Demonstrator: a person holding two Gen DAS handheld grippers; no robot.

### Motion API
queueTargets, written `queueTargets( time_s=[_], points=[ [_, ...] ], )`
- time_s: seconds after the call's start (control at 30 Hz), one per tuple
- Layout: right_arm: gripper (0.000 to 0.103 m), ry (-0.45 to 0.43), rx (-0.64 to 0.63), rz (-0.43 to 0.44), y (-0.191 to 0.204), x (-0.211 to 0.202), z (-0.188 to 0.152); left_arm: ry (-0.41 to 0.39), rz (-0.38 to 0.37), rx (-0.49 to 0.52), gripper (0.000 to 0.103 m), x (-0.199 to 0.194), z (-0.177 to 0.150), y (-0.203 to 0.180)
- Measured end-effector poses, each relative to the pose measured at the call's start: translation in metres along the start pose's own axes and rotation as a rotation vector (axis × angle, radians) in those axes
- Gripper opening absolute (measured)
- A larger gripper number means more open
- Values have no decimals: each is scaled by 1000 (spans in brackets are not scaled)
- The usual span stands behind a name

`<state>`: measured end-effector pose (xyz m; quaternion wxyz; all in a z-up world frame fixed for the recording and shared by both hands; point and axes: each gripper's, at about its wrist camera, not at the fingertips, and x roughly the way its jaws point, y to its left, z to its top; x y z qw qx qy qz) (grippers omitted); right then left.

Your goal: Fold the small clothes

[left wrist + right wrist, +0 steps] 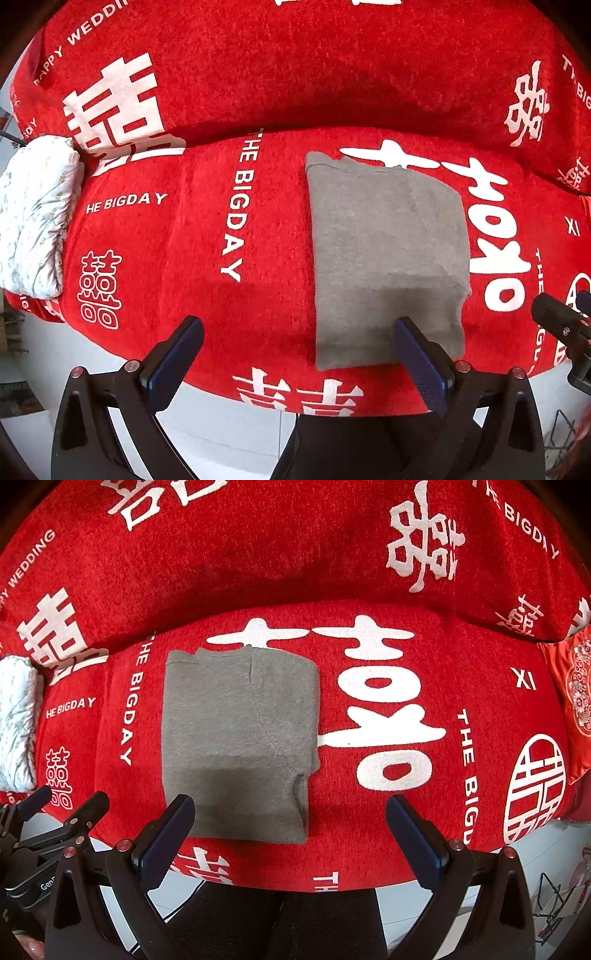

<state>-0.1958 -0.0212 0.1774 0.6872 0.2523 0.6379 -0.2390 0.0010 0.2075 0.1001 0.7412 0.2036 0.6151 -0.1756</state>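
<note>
At the far left of the sofa seat a white patterned pillow (35,218) lies bunched against the red cover (192,229), which is printed with white double-happiness characters and the words "THE BIGDAY". The left gripper (298,338) hovers over the front edge of the seat, level and pointing toward the backrest, its two blue-padded fingers (177,354) spread wide with nothing between them. Its left finger stands over bare red cover; its right finger overlaps the near left corner of the folded grey garment (384,254) in the view, though whether it touches the cloth cannot be told. The garment lies flat on the seat as a neat upright rectangle, its far edge near the crease where seat meets backrest, its near edge close to the seat's front.

From the right wrist camera the same garment (236,738) sits left of centre, with a curved seam across its upper layer. The right gripper (290,814) is likewise level and wide apart, holding nothing; its left finger (166,838) overlaps the garment's near left corner, its right finger stands over the cover (461,657) well clear of the cloth. The left gripper (70,801) shows at the lower left edge. At the far right a red embroidered cushion (572,698) leans by the seat end
</note>
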Motion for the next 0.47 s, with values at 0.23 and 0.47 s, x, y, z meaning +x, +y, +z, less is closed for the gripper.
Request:
queueTargets(
  time_s=[0.23, 0.47],
  points=[
    [103, 2, 0, 1, 1, 1, -2, 0, 0, -4, 102, 0, -1, 0],
    [103, 4, 1, 1, 2, 2, -3, 0, -13, 9, 102, 0, 0, -3]
  ],
)
